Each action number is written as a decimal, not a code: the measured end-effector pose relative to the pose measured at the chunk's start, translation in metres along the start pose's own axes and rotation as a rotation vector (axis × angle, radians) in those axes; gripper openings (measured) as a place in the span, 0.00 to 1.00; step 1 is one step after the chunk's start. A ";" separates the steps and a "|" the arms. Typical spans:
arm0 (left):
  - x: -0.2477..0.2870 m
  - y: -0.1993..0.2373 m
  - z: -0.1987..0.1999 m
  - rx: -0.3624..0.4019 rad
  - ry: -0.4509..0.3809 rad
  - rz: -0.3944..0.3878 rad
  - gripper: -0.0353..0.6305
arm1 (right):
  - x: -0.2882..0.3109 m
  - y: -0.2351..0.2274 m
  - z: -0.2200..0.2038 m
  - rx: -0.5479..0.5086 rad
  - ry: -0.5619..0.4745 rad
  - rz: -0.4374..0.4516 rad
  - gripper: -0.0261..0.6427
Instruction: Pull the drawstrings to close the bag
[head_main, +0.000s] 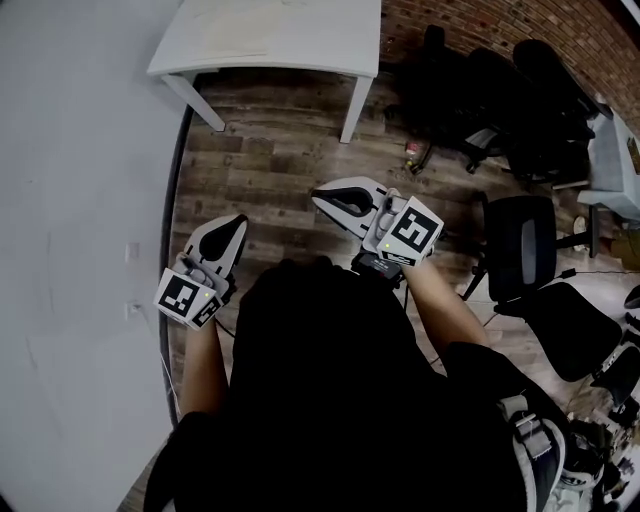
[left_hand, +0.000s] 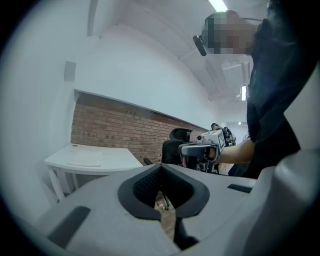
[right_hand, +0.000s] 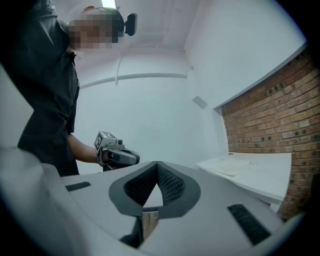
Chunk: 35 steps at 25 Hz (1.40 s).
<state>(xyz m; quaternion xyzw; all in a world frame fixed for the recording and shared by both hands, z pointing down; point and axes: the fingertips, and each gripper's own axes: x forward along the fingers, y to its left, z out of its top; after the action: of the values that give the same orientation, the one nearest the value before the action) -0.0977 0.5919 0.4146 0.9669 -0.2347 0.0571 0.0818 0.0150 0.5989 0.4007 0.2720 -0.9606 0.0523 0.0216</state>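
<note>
Bag: can't place it in any view, so no position relative to either gripper. White table (head_main: 280, 40) at 12 o'clock, black office chairs (head_main: 520, 240) at 3. Left gripper (head_main: 232, 224) at 9, right gripper (head_main: 326, 198) at its 2 o'clock. Both are clenched on nothing, above the wood floor (head_main: 280, 160).

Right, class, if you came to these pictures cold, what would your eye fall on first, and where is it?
First come the two grippers held out over the wooden floor: the left gripper and the right gripper, both shut with nothing between their jaws. Beyond them a white table stands by the brick wall. Black office chairs crowd the right side.
</note>
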 end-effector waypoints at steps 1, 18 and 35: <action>0.002 -0.001 0.000 -0.001 0.000 0.000 0.08 | -0.001 -0.002 -0.001 0.005 -0.002 -0.001 0.05; 0.023 0.103 -0.014 -0.124 -0.061 0.109 0.08 | 0.038 -0.091 -0.025 0.082 0.002 -0.068 0.05; 0.108 0.310 0.021 -0.115 -0.084 -0.008 0.08 | 0.164 -0.260 0.028 0.006 0.029 -0.142 0.05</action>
<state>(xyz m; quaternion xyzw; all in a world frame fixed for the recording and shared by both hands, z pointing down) -0.1443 0.2677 0.4507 0.9631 -0.2370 0.0026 0.1277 0.0117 0.2909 0.4078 0.3390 -0.9382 0.0575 0.0382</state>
